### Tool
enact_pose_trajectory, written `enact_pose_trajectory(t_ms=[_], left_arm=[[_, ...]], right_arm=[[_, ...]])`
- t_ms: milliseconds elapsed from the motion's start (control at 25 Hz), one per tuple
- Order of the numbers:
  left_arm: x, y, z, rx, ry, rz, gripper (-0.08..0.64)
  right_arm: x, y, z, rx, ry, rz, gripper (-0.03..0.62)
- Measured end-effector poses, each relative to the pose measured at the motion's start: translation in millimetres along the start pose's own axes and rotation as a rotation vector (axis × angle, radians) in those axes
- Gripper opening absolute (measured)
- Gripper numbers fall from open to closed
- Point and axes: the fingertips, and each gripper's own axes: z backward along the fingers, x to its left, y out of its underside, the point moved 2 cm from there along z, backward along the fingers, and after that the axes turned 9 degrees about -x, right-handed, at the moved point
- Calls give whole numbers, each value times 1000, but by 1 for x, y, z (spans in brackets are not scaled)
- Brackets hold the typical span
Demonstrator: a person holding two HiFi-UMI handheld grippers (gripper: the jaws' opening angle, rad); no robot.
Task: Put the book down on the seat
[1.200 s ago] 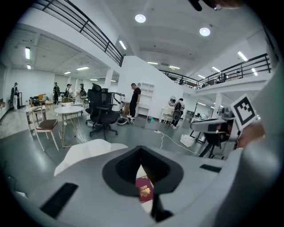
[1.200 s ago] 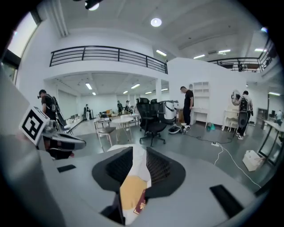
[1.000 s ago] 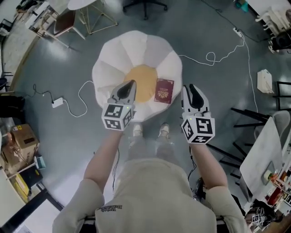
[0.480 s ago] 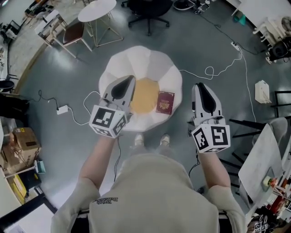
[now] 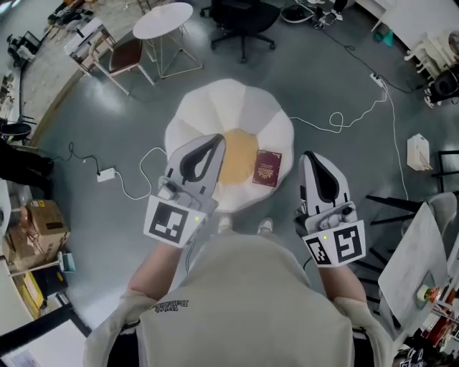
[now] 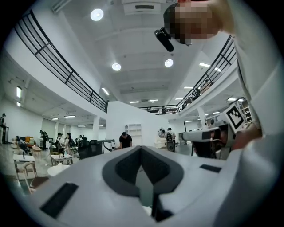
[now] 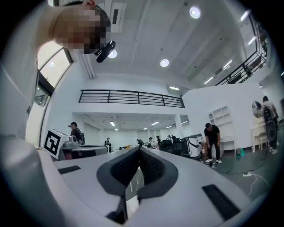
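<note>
1. Seat (image 5: pixel 192 118): a round white cushion divided into petal-like segments around a yellow centre. It rests on the grey floor (image 5: pixel 86 129), directly ahead of the person's shoes (image 5: pixel 265 226).
2. Book (image 5: pixel 267 168): dark red, with a gold emblem on the cover. It lies flat on the right part of the seat, just beside the yellow centre, and neither gripper touches it.
3. Left gripper (image 5: pixel 213 138): raised above the near-left part of the seat and pointing away from the person. Its jaws meet at the tips, with nothing between them.
4. Right gripper (image 5: pixel 314 155): raised to the right of the seat and clear of the book. Its jaws have just been closing and now stand together, empty.
5. Surroundings, far side: a round white table (image 5: pixel 163 20), a chair with a brown seat (image 5: pixel 122 54) to its left, and a black office chair (image 5: pixel 244 21).
6. Surroundings, floor: a white cable (image 5: pixel 344 118) loops off to the right of the seat, and a power strip (image 5: pixel 107 174) lies to the left.
</note>
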Motion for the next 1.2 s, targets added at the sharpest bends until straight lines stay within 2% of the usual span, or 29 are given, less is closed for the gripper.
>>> enact_pose_trajectory(t_ms=[120,280,520,840,1200], left_arm=[[-14,-9,9,-6,14,-10,9],[-10,-13,17,-3,1,-59,9],[-13,-12,14,-17,-9,-42,9],[-31,-15,12,-18,23,-5,9],[-45,-9,13,20,53,-7,9]], right_arm=[[10,-7,5,-22,-40,12,9],[10,-18,12,-40,-30,30,9],[0,-25,22,-19,17,77,9],[0,-35,29,-28,-3,98,9],[0,-33,38,-3,-17,95,9]])
